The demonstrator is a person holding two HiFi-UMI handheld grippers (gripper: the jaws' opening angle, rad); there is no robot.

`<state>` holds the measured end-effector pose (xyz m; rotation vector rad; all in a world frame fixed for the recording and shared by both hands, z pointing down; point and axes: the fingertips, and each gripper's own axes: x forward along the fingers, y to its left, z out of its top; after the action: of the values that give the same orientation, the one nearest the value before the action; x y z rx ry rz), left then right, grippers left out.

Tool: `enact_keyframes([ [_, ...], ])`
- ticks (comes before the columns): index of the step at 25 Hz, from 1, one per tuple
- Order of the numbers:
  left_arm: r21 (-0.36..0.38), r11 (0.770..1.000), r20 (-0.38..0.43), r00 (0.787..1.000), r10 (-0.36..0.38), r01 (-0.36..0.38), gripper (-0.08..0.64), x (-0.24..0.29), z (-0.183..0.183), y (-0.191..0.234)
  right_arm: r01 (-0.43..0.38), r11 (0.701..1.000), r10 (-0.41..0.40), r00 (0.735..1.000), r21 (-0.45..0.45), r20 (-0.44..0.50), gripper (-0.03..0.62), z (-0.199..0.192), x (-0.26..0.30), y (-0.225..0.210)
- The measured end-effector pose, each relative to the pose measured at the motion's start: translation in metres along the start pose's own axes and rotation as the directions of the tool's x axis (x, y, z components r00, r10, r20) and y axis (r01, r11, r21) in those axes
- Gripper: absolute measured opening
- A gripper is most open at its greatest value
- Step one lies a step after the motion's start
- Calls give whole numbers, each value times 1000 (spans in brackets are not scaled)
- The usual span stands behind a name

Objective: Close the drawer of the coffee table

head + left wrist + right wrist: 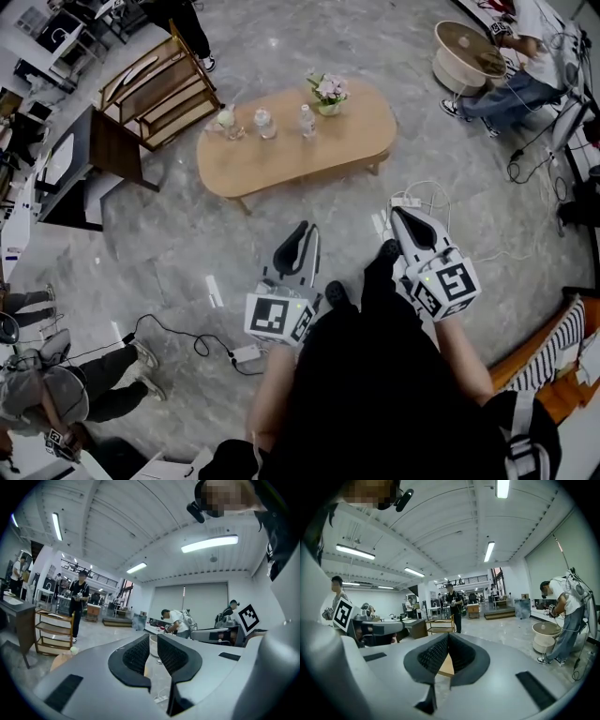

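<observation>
Drawer itself doesn't show in any view, so I'm guessing: light, stiff wood that slides easily, best pushed flat on its front. Its oval counter (295,155) sits at 12 o'clock, well apart from me, carrying bottles (307,122) and a flower pot (329,92) that could wobble. White cables (422,194) lie on the floor at 1 o'clock. Left gripper (298,234) is narrowly apart and empty, right gripper (403,217) pinched together on nothing.
</observation>
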<state>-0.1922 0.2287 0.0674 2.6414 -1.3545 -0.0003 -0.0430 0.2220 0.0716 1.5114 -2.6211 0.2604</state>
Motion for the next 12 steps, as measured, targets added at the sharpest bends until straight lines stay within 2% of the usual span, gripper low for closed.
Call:
enact_keyframes([
  [2, -2, 1000, -5, 1000, -2, 2, 61, 0, -2, -1, -16, 1000, 16, 1000, 3, 6, 14, 1, -1, 2],
  [7, 2, 1000, -21, 1000, -11, 11, 61, 2, -5, -2, -17, 998, 17, 1000, -54, -10, 14, 6, -1, 4],
  [12, -6, 1000, -24, 1000, -9, 9, 61, 3, -8, -5, -19, 998, 19, 1000, -54, -5, 14, 7, -7, 3],
])
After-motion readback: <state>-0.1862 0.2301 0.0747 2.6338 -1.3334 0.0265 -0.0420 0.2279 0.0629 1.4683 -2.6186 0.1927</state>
